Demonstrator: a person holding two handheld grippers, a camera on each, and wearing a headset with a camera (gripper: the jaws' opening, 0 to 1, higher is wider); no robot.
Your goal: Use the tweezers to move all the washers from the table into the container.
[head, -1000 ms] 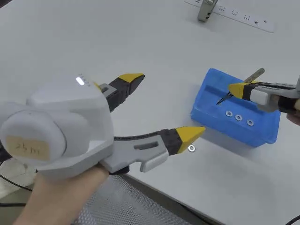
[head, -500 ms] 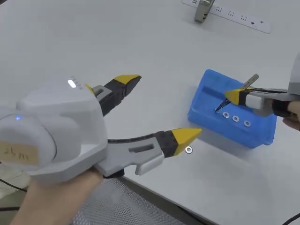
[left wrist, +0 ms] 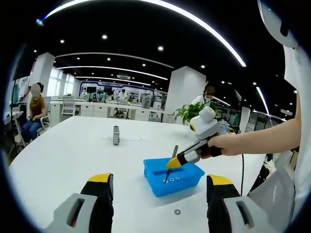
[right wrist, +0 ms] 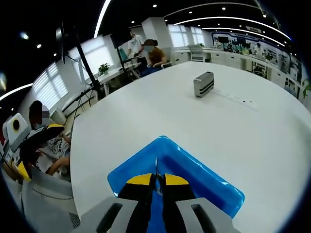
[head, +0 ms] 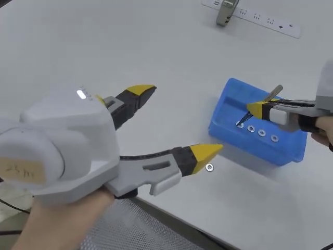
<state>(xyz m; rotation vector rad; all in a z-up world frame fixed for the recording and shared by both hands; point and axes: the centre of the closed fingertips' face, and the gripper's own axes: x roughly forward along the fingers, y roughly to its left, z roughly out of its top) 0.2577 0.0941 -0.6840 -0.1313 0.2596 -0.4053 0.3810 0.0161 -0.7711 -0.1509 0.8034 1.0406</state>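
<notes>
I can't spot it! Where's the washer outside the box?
Head view: the loose washer lies on the table beside the left gripper's lower finger, near the blue container.

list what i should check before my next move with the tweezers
1. Right claw shut on the tweezers: ok.
2. Tweezer tips inside the container: ok, down beside the row of washers.
3. Washer let go from the tips: cannot tell, too small.
4. Table free of washers: not ok, one loose washer lies near the left claw.
5. Left claw open, holding nothing: ok.
</notes>
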